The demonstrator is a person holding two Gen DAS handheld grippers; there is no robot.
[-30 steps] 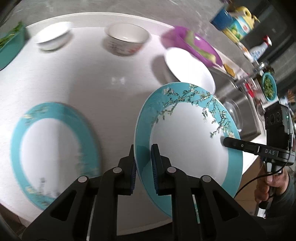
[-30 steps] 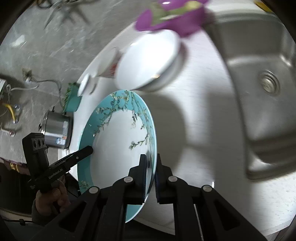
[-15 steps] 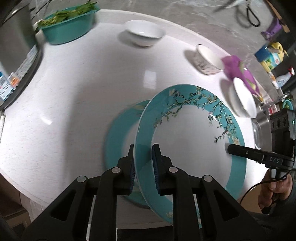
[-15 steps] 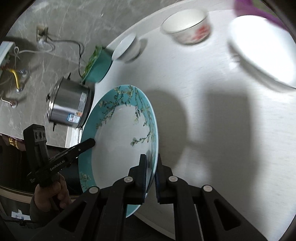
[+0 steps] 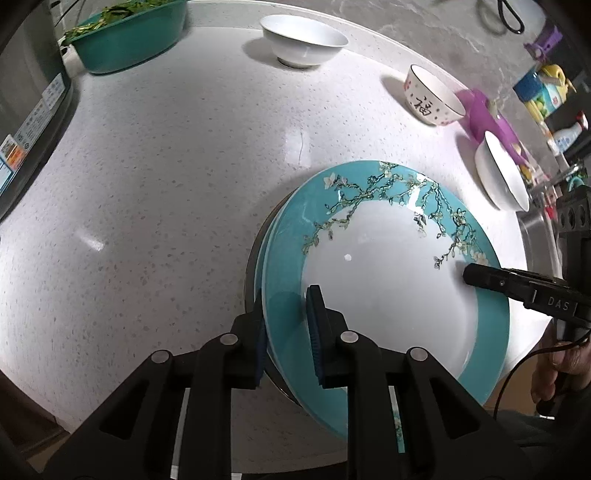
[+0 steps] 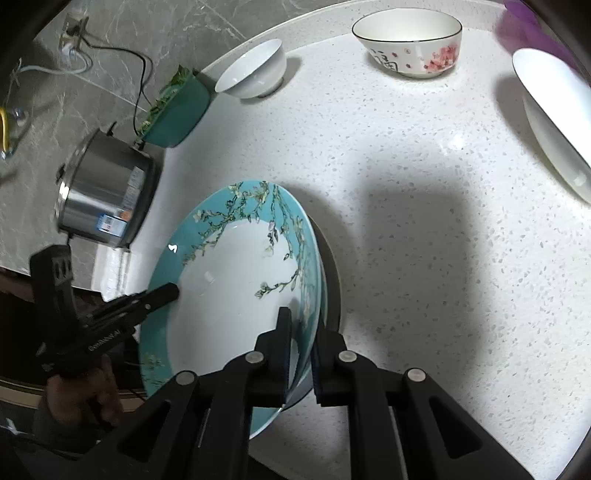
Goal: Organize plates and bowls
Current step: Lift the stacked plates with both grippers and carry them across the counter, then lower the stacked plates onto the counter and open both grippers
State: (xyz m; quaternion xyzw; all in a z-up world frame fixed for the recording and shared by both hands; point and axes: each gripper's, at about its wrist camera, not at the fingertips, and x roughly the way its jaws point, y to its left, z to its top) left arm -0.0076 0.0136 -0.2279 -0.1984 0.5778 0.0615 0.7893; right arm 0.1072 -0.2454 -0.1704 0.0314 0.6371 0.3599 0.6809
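A teal-rimmed plate with a blossom pattern (image 5: 388, 280) lies on top of a second teal plate (image 5: 260, 254), of which only a thin left edge shows. My left gripper (image 5: 288, 332) has opened a little around the top plate's near rim. My right gripper (image 6: 301, 343) straddles the opposite rim (image 6: 306, 258) with a small gap at the pads. The right gripper also shows in the left wrist view (image 5: 517, 284). A plain white bowl (image 5: 303, 40), a white bowl with red print (image 5: 432, 96) and a white dish (image 5: 502, 173) stand farther back on the counter.
A teal basin of greens (image 5: 125, 33) and a steel cooker (image 6: 103, 192) stand at the counter's (image 5: 166, 166) left end. A purple container (image 5: 491, 125) sits behind the white dish. Bottles (image 5: 543, 92) stand at the far right.
Both grippers carried the teal plate left and lowered it onto the second teal plate. Both jaws have loosened from the rim.
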